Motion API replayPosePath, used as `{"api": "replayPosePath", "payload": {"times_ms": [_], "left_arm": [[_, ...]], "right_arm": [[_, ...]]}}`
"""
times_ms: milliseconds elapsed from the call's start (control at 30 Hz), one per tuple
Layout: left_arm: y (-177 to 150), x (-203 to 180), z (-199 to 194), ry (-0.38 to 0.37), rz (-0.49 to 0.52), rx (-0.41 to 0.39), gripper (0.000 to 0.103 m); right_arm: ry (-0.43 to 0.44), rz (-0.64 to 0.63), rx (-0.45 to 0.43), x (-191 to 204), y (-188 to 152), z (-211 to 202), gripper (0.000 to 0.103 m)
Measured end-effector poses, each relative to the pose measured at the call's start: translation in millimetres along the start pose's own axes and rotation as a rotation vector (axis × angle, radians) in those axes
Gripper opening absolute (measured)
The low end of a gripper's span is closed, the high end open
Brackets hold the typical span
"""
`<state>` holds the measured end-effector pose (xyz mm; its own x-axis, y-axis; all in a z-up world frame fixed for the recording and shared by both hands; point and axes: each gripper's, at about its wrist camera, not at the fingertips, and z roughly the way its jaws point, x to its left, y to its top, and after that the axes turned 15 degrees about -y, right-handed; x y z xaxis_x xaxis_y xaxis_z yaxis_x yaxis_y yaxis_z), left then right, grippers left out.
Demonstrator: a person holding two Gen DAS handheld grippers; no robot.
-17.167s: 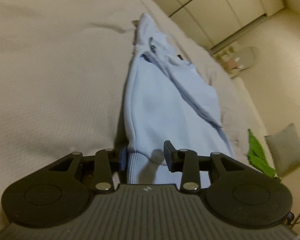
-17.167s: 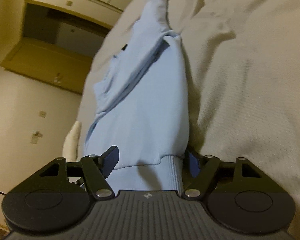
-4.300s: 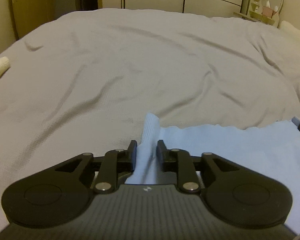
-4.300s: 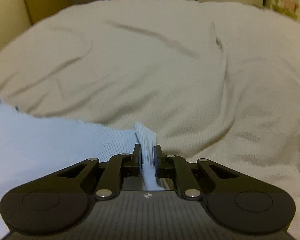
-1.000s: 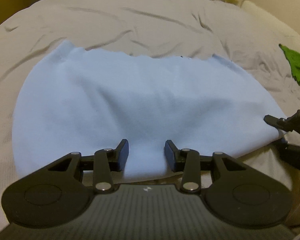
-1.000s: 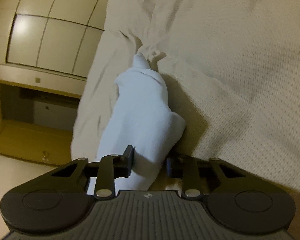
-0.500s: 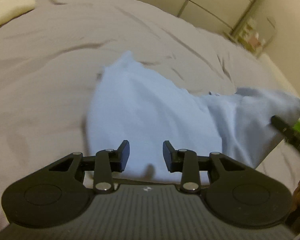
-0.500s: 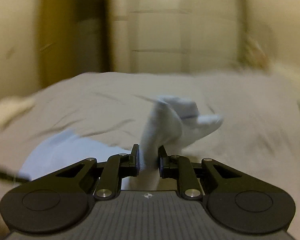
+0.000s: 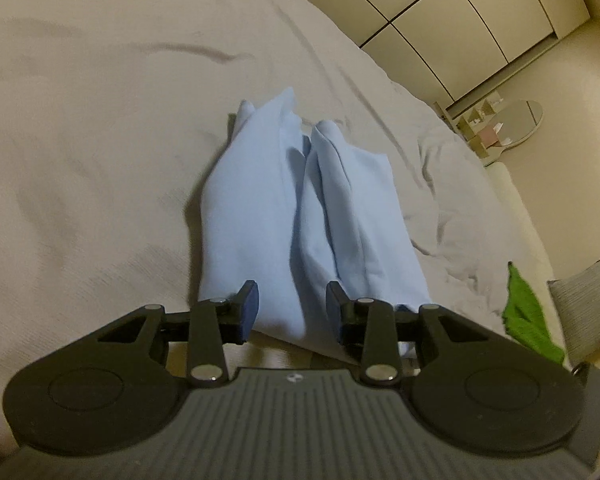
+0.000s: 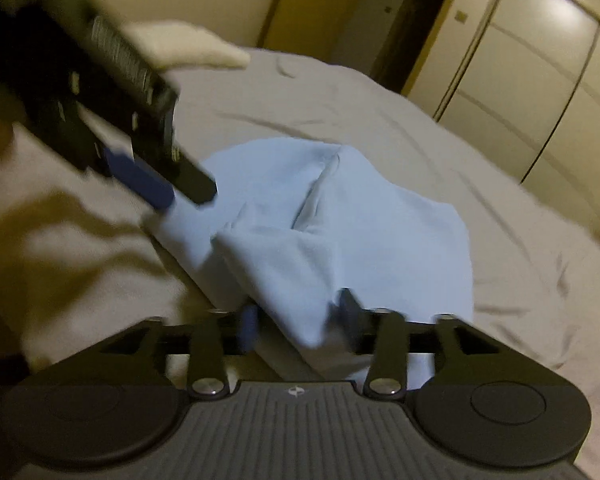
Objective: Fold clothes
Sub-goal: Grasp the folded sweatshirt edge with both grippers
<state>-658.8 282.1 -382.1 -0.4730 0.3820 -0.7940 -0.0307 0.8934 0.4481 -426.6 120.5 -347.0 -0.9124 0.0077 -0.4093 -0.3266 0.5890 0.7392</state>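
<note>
While tilted downward | right gripper [image 10: 296,322] seemingly released garment [image 10: 340,216] | just opened.

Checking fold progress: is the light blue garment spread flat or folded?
Folded: the light blue garment lies on the beige bedspread doubled into two long overlapping layers.

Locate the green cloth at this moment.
In the left wrist view, the green cloth lies at the far right on the bed's edge, beside a grey cushion and right of the light blue garment.
</note>
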Motion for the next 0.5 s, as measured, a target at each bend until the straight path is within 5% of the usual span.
{"api": "replayPosePath", "payload": {"times_ms": [33,133,267,367,500], "left_arm": [[1.4,0.6,1.7,-0.014,-0.006,-0.002,0.033],[6.5,4.8,7.4,-0.072,-0.047,-0.011,0.042],[14.3,19.8,27.3,-0.14,-0.136,-0.008,0.044],[21.9,30.3,47.8,-0.192,-0.2,-0.002,0.045],[37.4,33.1,72.0,-0.248,-0.228,-0.015,0.051]], "right_arm": [[0.016,0.043,-0.01,-9.3,-1.7,-7.7,0.086],[0.045,0.199,-0.008,-41.4,-10.5,-25.6,0.086],[0.078,0.6,0.079,-108.2,-40.5,-28.0,0.085],[0.137,0.973,0.202,-148.9,-75.8,-9.2,0.073],[0.202,1.174,0.289,-156.9,-100.6,17.9,0.052]]}}
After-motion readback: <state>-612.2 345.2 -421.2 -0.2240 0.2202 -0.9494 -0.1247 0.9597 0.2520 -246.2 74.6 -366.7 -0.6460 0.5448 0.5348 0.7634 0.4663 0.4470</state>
